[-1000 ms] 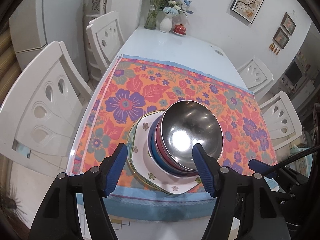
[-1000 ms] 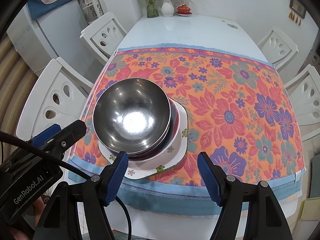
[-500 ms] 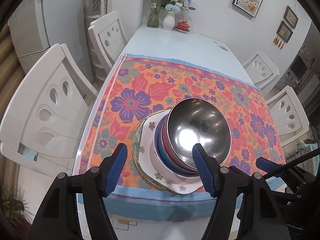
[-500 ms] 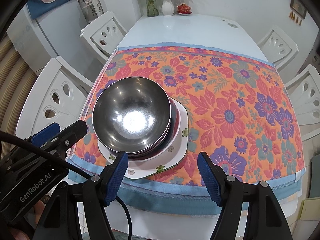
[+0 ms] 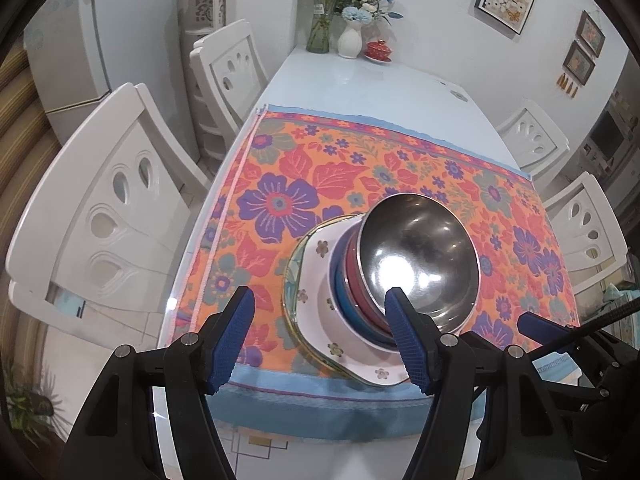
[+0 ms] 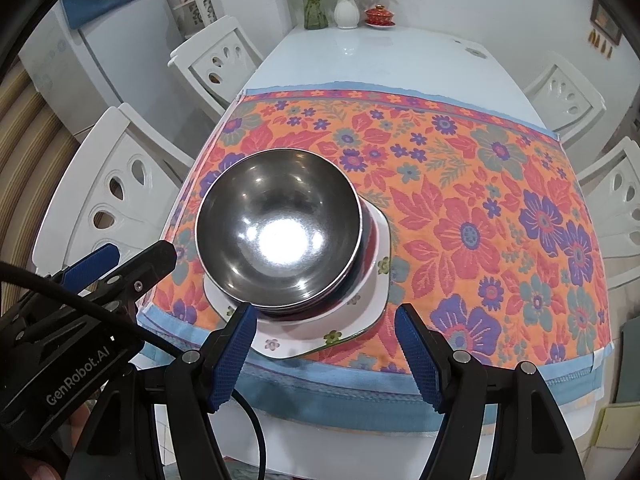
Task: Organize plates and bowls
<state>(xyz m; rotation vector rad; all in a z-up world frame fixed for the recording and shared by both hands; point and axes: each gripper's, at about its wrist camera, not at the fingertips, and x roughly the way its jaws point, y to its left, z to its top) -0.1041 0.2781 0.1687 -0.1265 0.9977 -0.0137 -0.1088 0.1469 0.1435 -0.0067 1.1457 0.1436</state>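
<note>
Everything you were asked to sort sits in one stack near the front edge of the worktop (image 6: 372, 60), toward its left corner, on the floral cloth (image 6: 460, 184). At the bottom are flower-printed plates (image 5: 320, 344): a white one on top, and the left wrist view shows the green-edged rim of a second plate (image 5: 289, 276) under it. Nested on them are a blue bowl (image 5: 345, 300), then a red bowl (image 5: 354, 270), then the steel bowl (image 6: 276, 228) on top, upright and empty.

Your left hand-held gripper (image 5: 320, 338) hangs above the front edge with its jaws standing wide and nothing between the pads; the right-hand pad merely overlaps the steel bowl's rim in that view, and I cannot tell that it touches. Your right hand-held gripper (image 6: 326, 354) is likewise spread wide and empty, held over the front edge just in front of the plates.

As I read it, the stacking step looks finished, or nearly so: plates below, bowls nested above, nothing loose elsewhere on the cloth. What remains is at most a tidy-up. The bowls sit off-centre on the plates, pushed toward the left edge, so if you want a neater pile, bring one gripper down on the steel bowl's rim and nudge the nest toward the plates' middle. Go gently; steel on glazed bowls should slide easily. Otherwise, simply draw both grippers back clear of the stack.
</note>
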